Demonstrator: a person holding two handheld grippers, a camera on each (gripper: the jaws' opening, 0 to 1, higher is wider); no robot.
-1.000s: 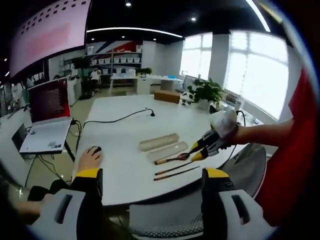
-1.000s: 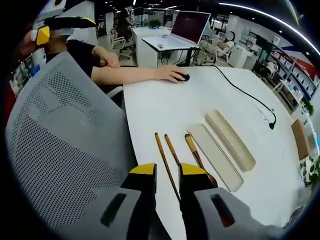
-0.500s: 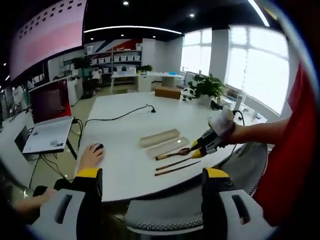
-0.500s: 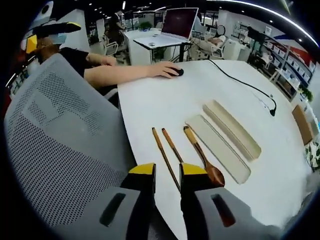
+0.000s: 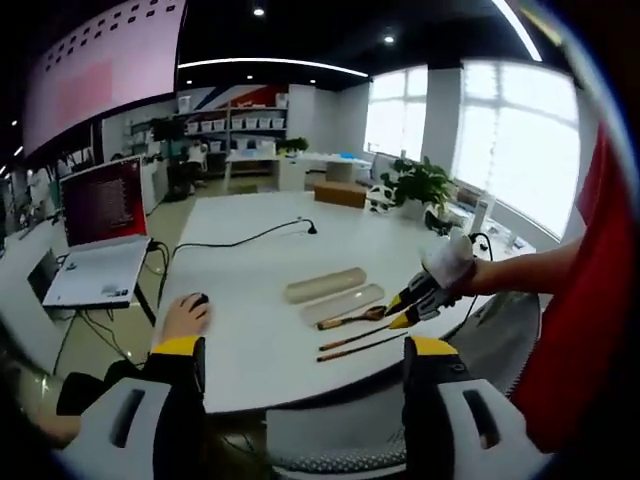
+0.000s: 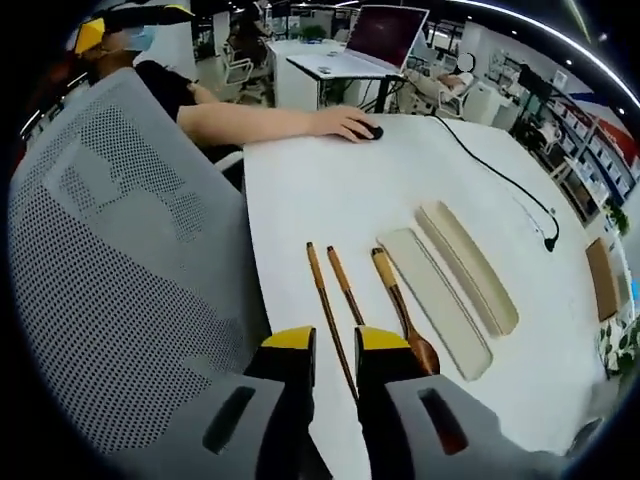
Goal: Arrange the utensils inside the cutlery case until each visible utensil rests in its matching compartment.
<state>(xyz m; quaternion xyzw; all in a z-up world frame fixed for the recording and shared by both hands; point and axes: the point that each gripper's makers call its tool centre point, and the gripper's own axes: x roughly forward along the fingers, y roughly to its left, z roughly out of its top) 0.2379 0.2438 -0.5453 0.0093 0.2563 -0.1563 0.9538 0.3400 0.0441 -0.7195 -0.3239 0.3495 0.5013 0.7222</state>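
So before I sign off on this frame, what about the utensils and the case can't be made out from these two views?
- Spoon: right gripper view, its bowl end runs behind the right gripper.
- Chopsticks: same view, near ends pass behind the jaw tips.
- Case halves: no compartments discernible; in the left gripper view the halves are too small and distant.
- Left gripper: far from the table, nothing between its jaws.
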